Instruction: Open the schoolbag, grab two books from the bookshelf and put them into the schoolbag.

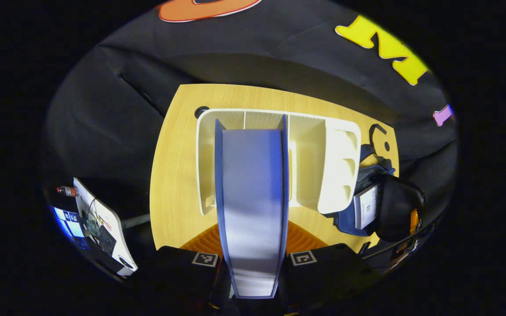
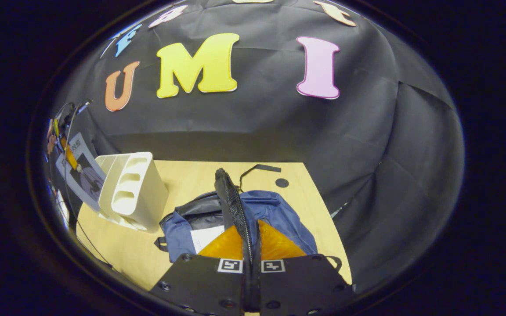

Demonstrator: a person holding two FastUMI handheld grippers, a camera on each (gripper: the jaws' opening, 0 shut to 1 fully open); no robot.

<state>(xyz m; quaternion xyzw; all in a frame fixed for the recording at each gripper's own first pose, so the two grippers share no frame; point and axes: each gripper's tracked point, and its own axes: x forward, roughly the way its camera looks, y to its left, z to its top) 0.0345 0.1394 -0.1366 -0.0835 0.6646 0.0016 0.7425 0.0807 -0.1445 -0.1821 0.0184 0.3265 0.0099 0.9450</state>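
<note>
Largest first: the wooden table (image 1: 171, 175) spreads out ahead of both my grippers. On it, straight beyond my left gripper (image 1: 253, 263), stands the white bookshelf (image 1: 314, 166), its slots looking bare from this angle. To that gripper's right, just past the shelf's end, lies the blue schoolbag (image 2: 279, 210).

In the right gripper view the schoolbag sits directly ahead and below my right gripper (image 2: 251, 263), which is clenched on the bag's black zippered flap (image 2: 233, 202), holding it upright so the mouth gapes. Inside I see a pale page-like surface (image 2: 207, 237), which I judge to be the first book already stowed, though I cannot be certain.

My left gripper grasps a blue-edged book (image 1: 252, 197), both fingers pressing its covers, spine edge running away from me toward the bookshelf; it appears lifted above the shelf rather than seated in it.

So by my reckoning the bag is open, the second book is in hand, and what remains is carrying it rightward and sliding it into the held-open schoolbag.
</note>
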